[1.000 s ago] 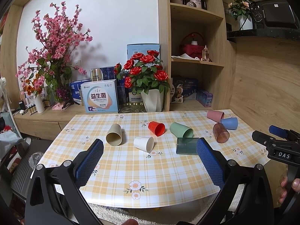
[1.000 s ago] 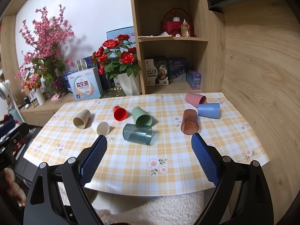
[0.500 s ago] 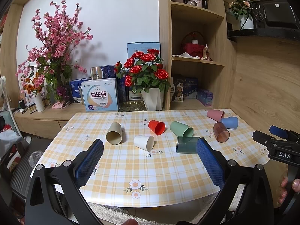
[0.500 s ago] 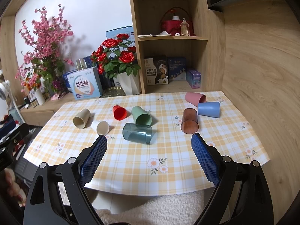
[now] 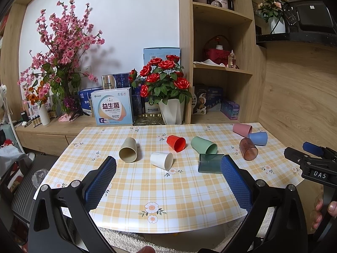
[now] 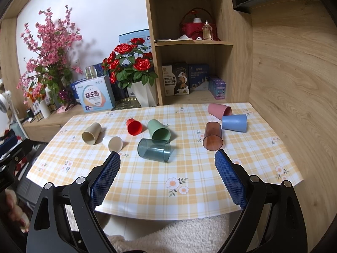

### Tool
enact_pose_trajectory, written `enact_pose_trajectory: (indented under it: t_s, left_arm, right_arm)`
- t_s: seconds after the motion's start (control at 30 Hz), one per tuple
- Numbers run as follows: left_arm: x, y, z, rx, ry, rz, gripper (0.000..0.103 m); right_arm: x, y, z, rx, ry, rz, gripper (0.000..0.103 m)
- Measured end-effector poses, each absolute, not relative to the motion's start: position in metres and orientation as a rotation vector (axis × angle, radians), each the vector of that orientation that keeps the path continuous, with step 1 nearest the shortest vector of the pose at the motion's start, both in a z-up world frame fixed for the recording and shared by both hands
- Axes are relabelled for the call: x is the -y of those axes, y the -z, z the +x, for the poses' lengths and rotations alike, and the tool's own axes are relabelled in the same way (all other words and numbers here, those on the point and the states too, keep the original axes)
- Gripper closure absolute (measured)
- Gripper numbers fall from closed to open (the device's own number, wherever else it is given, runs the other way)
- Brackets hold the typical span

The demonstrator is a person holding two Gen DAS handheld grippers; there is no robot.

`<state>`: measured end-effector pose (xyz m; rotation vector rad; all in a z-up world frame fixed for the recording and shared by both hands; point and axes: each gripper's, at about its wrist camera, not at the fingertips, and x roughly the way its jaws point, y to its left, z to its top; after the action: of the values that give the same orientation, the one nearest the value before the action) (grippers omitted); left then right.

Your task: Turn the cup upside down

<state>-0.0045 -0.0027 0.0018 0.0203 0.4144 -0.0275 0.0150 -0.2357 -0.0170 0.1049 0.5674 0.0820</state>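
Several cups lie on their sides on the plaid table (image 5: 168, 194) (image 6: 189, 181): beige (image 5: 128, 153) (image 6: 91, 132), white (image 5: 161, 160) (image 6: 112, 143), red (image 5: 176, 143) (image 6: 134, 127), green (image 5: 203, 145) (image 6: 158, 130), dark clear teal (image 5: 208, 163) (image 6: 153, 150), clear brown (image 5: 248, 148) (image 6: 212, 136), blue (image 5: 257, 138) (image 6: 234, 122) and pink (image 5: 242, 129) (image 6: 219, 110). My left gripper (image 5: 168, 168) is open and empty over the table's near edge. My right gripper (image 6: 167, 164) is open and empty, near the teal cup. The right gripper also shows in the left wrist view (image 5: 311, 154).
A white pot of red roses (image 5: 171, 113) (image 6: 145, 96), a white box (image 5: 112, 109) (image 6: 95, 97) and pink blossoms (image 5: 61, 67) stand behind the table. A wooden shelf unit (image 6: 189, 42) rises at the back right. A wood wall (image 6: 294, 84) runs along the right. A shaggy rug (image 6: 179, 232) lies below.
Both grippers have drifted very slightly; the cups have not moved and both grippers stay open.
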Motion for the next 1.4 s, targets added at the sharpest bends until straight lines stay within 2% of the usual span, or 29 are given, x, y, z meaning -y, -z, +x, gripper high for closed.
enact_pose_trajectory:
  t_s: [0.43, 0.73, 1.07, 1.4]
  left_arm:
    - [-0.001, -0.001, -0.002, -0.430, 0.023, 0.002, 0.006]
    - [-0.034, 0.002, 0.014, -0.441, 0.023, -0.134, 0.006]
    - [-0.085, 0.057, 0.081, -0.646, -0.031, -0.132, 0.006]
    - [-0.114, 0.089, 0.164, -0.752, -0.060, -0.107, 0.006]
  right_arm:
    - [0.236, 0.017, 0.015, -0.571, -0.082, 0.107, 0.015]
    - [0.255, 0.033, 0.034, -0.596, -0.076, 0.183, 0.015]
    - [0.281, 0.066, 0.099, -0.650, -0.053, 0.255, 0.015]
    - [0.281, 0.108, 0.149, -0.740, -0.097, 0.307, 0.015]
